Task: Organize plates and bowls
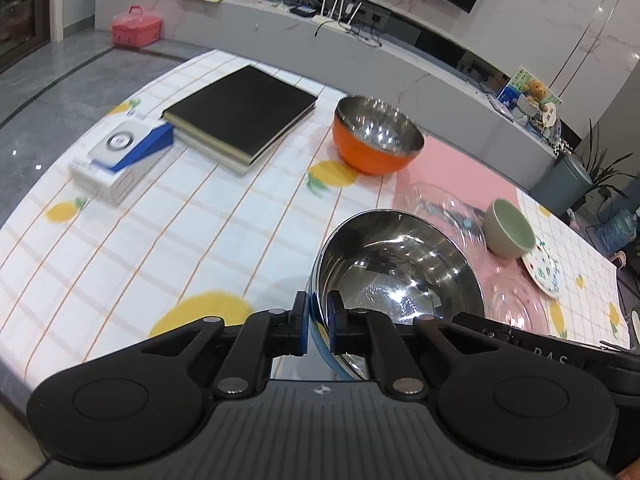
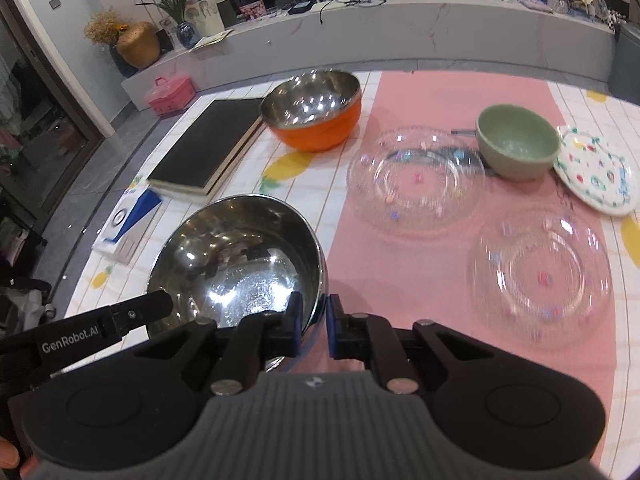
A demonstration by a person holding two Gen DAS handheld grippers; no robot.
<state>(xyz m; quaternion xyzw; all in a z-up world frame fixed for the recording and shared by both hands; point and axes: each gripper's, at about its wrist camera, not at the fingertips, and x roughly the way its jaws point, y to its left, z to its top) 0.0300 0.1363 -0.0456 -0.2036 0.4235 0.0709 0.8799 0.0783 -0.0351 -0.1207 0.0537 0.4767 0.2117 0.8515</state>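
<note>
You see a steel bowl [image 2: 236,256] with a mirror-bright inside and a blue outer skin at lower left of the right wrist view. Upper centre, the second bowl [image 2: 314,110] is orange outside. The small bowl [image 2: 516,142] is pale green. The counter [image 1: 160,232] wears white cloth with orange grid lines and yellow lemons; the mat [image 2: 432,248] is pink.
</note>
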